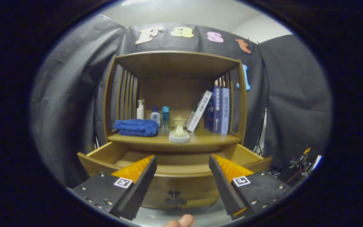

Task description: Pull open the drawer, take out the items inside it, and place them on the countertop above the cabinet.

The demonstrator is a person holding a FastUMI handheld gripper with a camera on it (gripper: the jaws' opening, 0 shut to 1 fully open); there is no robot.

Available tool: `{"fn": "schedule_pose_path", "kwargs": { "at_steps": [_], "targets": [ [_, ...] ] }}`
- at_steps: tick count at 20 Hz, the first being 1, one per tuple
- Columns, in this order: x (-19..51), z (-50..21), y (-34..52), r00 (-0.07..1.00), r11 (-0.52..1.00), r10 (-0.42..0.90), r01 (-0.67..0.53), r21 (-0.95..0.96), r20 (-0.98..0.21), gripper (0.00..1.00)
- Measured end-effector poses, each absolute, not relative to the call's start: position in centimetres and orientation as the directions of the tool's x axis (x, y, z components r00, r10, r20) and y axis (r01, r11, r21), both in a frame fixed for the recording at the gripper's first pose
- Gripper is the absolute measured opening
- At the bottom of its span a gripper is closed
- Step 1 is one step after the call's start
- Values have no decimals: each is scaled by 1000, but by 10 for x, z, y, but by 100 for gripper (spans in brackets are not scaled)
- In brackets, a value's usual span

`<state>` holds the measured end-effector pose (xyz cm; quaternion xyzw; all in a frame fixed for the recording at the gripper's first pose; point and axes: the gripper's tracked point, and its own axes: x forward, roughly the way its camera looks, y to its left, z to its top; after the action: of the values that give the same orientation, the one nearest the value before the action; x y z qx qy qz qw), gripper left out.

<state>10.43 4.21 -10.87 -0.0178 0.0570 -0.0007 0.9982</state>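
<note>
Below the spread claw (181,164), pulled-out drawer (175,170), contents hidden.

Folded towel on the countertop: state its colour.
Blue; the towel shows best in the gripper view, beyond the open gripper.

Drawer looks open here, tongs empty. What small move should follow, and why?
Probably tip the tongs forward and down over the drawer. It is pulled out, its knob sits below the open fingers, they hold nothing, and its contents are hidden from this angle.
</note>
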Motion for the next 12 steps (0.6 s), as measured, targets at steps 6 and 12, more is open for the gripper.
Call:
{"fn": "schedule_pose_path", "kwargs": {
  "at_steps": [6,12],
  "targets": [
    [110,-154,45,981,1000,16,-16,2,-195,100],
    [116,-175,47,974,1000,12,-5,30,-228,99]
  ]
}}
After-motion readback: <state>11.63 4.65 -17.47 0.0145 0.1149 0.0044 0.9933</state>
